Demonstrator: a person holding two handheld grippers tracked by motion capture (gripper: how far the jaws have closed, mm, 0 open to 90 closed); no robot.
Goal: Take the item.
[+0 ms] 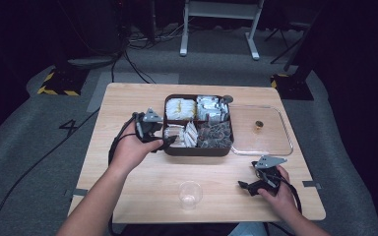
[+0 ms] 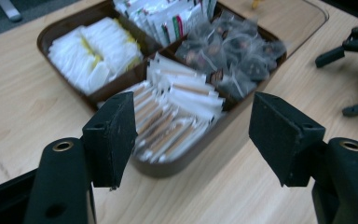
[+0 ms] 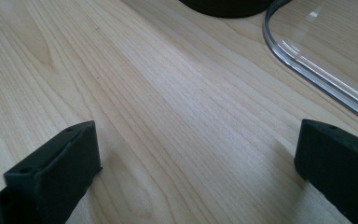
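Observation:
A dark brown tray [image 1: 197, 151] with four compartments stands in the middle of the wooden table. It holds white packets [image 1: 179, 108], silvery sachets [image 1: 210, 108], dark tea bags [image 1: 215, 133] and white paper-wrapped sticks [image 1: 184, 133]. My left gripper [image 1: 166, 137] hovers at the tray's front left corner. In the left gripper view its jaws [image 2: 191, 112] stand open and empty, with the wrapped sticks [image 2: 177, 112] just beyond them above the tray [image 2: 168, 168]. My right gripper [image 1: 248, 177] rests low near the table's front right, open over bare wood [image 3: 196, 140].
A clear lid [image 1: 275, 142] with a small gold knob [image 1: 259, 125] lies right of the tray; its rim [image 3: 317, 70] shows ahead of the right gripper. A clear plastic cup [image 1: 189, 194] stands near the front edge. Cables trail from both grippers.

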